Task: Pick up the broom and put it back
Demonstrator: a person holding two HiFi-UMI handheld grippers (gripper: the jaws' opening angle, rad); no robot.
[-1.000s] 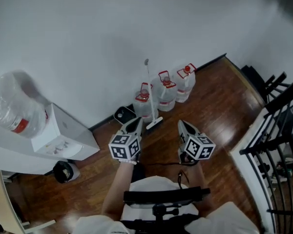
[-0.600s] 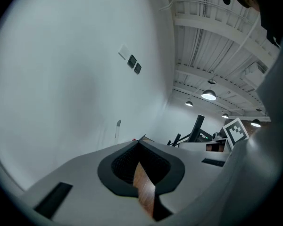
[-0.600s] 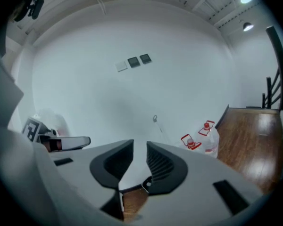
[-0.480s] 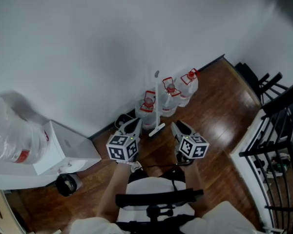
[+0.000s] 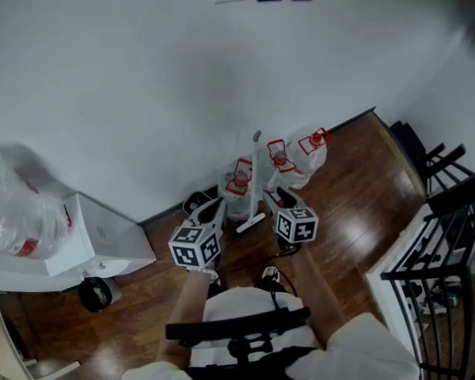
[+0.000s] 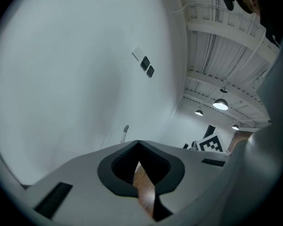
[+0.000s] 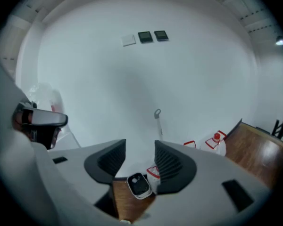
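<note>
The broom (image 5: 257, 165) leans upright against the white wall, its white head (image 5: 250, 223) on the wooden floor between the water bottles. The right gripper view shows its thin handle (image 7: 158, 121) straight ahead, above the jaws. My right gripper (image 5: 281, 195) is just right of the broom's head; its jaws are opening and nothing is between them (image 7: 140, 147). To the left of the head is my left gripper (image 5: 216, 205), shut and empty, its tips meeting (image 6: 138, 142). The handle's top (image 6: 125, 132) peeks above it.
Three clear water bottles with red caps (image 5: 237, 182) (image 5: 281, 161) (image 5: 313, 150) stand along the wall around the broom. A small black-and-white device (image 5: 196, 203) lies on the floor. A water dispenser (image 5: 95, 236) stands at the left, a black rack (image 5: 447, 212) at the right.
Both grippers have moved forward toward the wall and the broom. The right one has come in from the right to sit beside the broom's head.
</note>
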